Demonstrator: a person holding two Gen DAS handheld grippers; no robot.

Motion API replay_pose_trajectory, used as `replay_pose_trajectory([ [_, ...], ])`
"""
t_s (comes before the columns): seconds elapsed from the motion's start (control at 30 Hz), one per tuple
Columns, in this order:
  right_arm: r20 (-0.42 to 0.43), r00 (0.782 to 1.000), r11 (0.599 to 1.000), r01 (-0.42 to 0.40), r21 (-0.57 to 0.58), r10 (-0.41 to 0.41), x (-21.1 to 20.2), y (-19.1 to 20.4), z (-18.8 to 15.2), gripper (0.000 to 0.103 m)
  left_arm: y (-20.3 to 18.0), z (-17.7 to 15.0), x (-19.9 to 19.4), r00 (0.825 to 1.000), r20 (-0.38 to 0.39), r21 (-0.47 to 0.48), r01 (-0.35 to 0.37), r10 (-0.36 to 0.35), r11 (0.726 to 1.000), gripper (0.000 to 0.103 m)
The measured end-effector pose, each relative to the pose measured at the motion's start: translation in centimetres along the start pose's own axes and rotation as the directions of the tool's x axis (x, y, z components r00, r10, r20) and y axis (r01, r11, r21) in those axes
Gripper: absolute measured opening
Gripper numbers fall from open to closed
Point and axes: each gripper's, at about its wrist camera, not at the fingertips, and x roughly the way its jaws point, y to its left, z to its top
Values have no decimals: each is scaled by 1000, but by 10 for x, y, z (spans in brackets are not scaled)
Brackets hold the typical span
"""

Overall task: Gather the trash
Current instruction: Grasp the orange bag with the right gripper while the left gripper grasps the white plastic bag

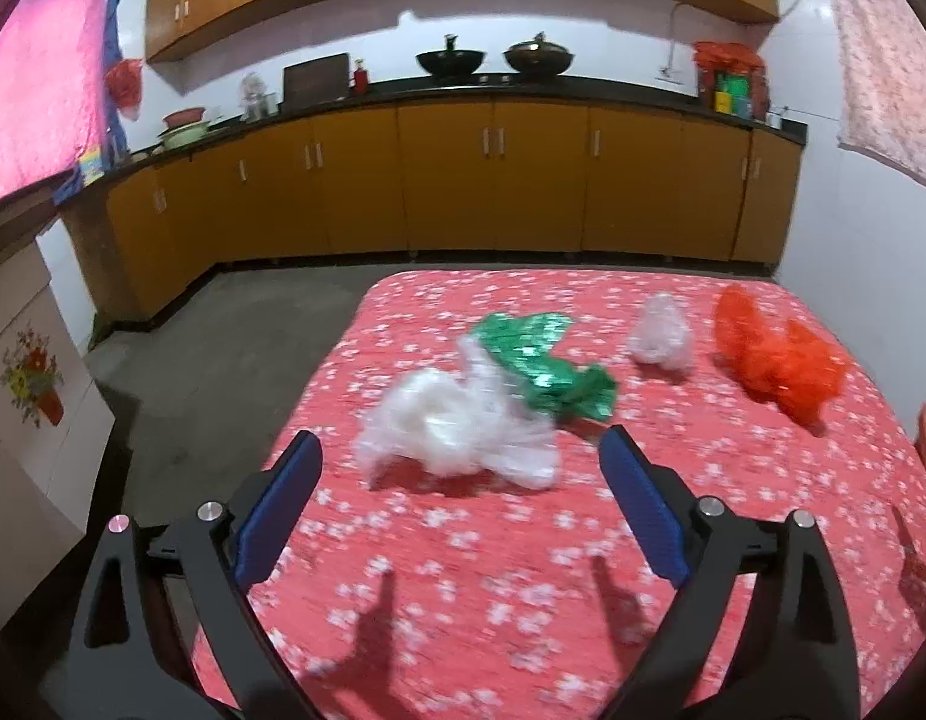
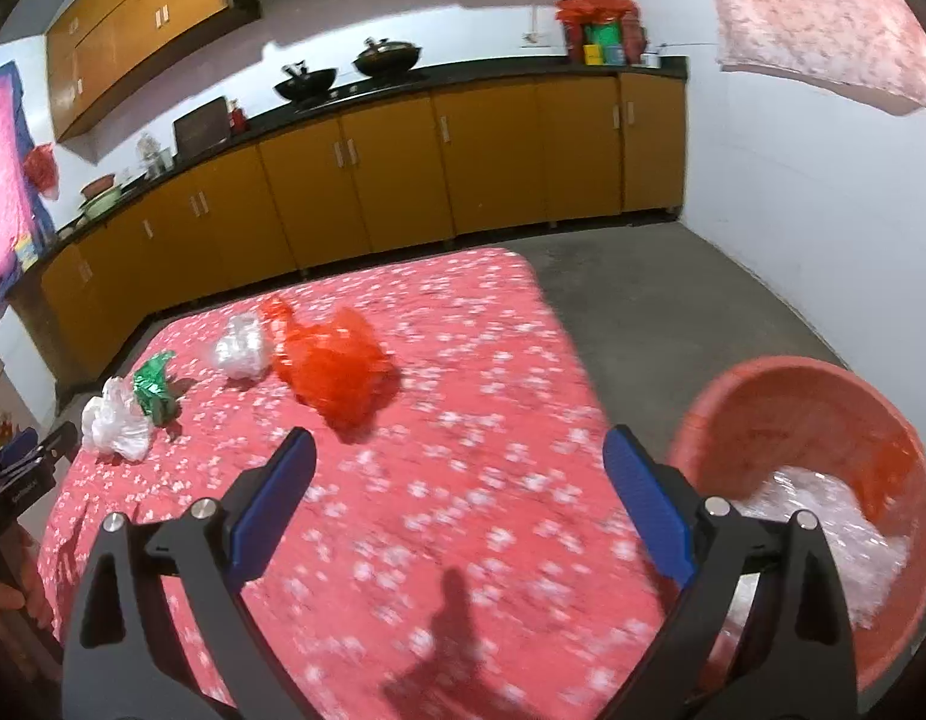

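Left gripper (image 1: 460, 450) with jaws spread wide and nothing between the blue pads, poised above the red floral tablecloth (image 1: 583, 570); a crumpled white plastic bag (image 1: 457, 426) lies just ahead of the fingertips, roughly centred between them, not touching either. A crumpled green foil wrapper (image 1: 541, 366) lies just beyond that bag and touches its far side, ahead and slightly toward the right jaw. Farther ahead, beyond the right jaw, lie a small clear plastic wad (image 1: 661, 333) and, farther right, a crumpled orange-red plastic bag (image 1: 775, 354). Right gripper (image 2: 460, 450) likewise with jaws wide apart and empty; the orange-red bag (image 2: 334, 369) lies just ahead of its left jaw, the clear wad (image 2: 241, 348) beside it to the left, the green wrapper (image 2: 154, 387) and white bag (image 2: 115, 420) well to the left. A pink plastic basin (image 2: 763, 414) sits just outside the right jaw, holding clear plastic trash (image 2: 823, 516)
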Motion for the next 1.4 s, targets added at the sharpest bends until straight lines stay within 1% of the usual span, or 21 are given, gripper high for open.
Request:
replay_pose_trajectory([
  [0.07,-8,1000,1000,-11,-11,11,11,11,5,94,7,4,11,1000,-12,-11,-11,11,1000,93],
  [0.2,-8,1000,999,-24,-35,24,43,36,20,94,17,9,28,999,-32,-32,-10,9,999,93],
  [0.3,-14,1000,999,-29,-41,28,66,47,31,94,19,11,36,999,-45,-44,-3,1,999,93],
  [0.4,-28,999,998,-31,-51,29,91,60,40,94,17,14,44,998,-63,-31,15,-17,999,93],
  [0.5,-49,998,998,-41,-57,38,110,70,45,94,11,14,53,996,-82,4,20,-20,1000,93],
  [0.57,-66,998,996,-30,-85,25,122,78,45,94,10,13,58,995,-100,19,21,-19,1000,93],
  [0.63,-85,996,994,-28,-103,19,130,83,46,94,12,12,64,992,-127,13,30,-28,999,93],
  [0.7,-107,994,992,-36,-117,23,138,87,45,94,14,12,67,989,-142,-9,43,-44,999,90],
  [0.77,-113,993,991,-38,-130,23,141,90,43,90,18,12,71,986,-155,-31,60,-64,998,83],
  [0.83,-136,990,988,-56,-142,36,146,91,42,81,17,12,77,980,-181,-33,73,-78,997,79],
  [0.93,-150,987,987,-72,-141,51,149,90,40,76,12,11,81,973,-211,-21,93,-96,995,71],
  [0.97,-151,987,987,-73,-141,52,149,90,39,75,11,11,81,973,-211,-18,95,-97,995,69],
  [1.17,-149,986,985,-98,-142,76,145,90,38,61,6,11,79,975,-202,-3,96,-94,995,54],
  [1.27,-149,985,984,-103,-142,82,141,90,35,52,5,11,77,977,-193,-5,92,-91,996,49],
  [1.3,-151,985,985,-103,-141,82,140,89,34,44,6,10,76,977,-191,-8,91,-91,996,48],
  [1.33,-158,984,985,-102,-139,80,140,88,33,40,6,10,75,978,-189,-11,89,-90,996,46],
  [1.37,-162,983,986,-104,-134,81,139,86,32,40,7,9,74,978,-187,-12,87,-88,996,45],
  [1.4,-167,982,986,-107,-126,85,138,84,31,37,7,9,73,979,-186,-13,87,-88,996,44],
])
